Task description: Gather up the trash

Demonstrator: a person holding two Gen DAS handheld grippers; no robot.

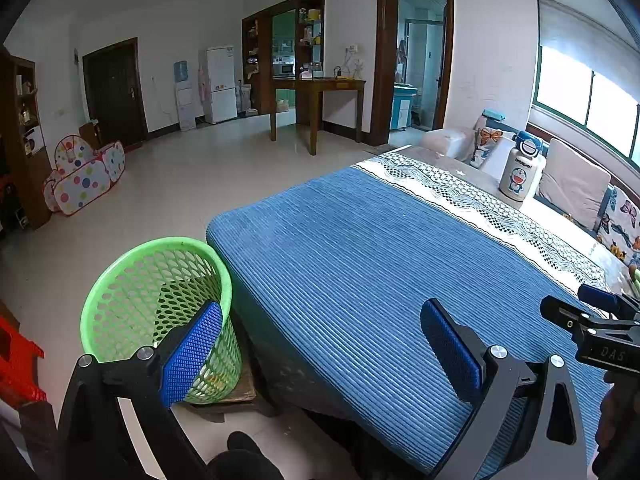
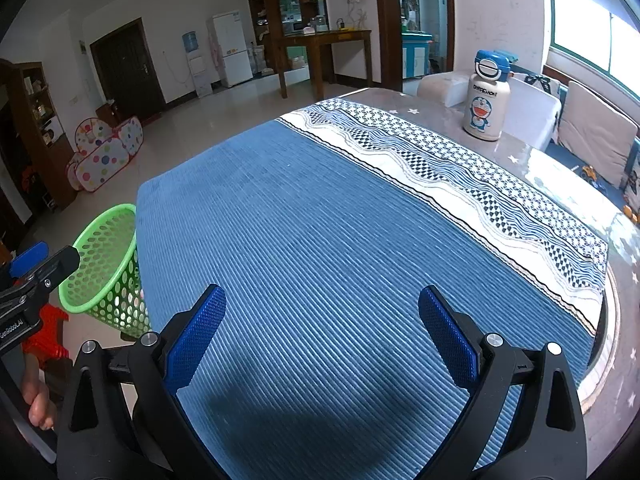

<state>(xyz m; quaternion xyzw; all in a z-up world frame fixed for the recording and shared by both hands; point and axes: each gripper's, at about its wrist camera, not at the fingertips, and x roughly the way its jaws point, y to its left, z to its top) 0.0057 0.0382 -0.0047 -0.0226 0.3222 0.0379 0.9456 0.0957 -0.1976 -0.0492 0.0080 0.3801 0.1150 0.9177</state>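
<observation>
In the left wrist view, the left hand-held gripper (image 1: 322, 354) is spread wide and holds nothing. Its left finger stands in front of the green mesh wastebasket (image 1: 160, 316), which stands on the floor just beside the near left corner of the tabletop (image 1: 460, 156). A blue ribbed mat (image 1: 360, 260) covers most of the tabletop, and I see no trash on it. The inside of the wastebasket is only partly visible. At the right edge, the right hand-held gripper (image 1: 596, 312) enters the picture.

In the right wrist view, the right hand-held gripper (image 2: 322, 344) is also spread and empty, above the near part of the mat. A Doraemon bottle (image 2: 486, 96) stands far right, well apart from both grippers.

I judge the task is at its end or between items; the next move calls for finding remaining trash. Nothing blocks the way to the wastebasket.
</observation>
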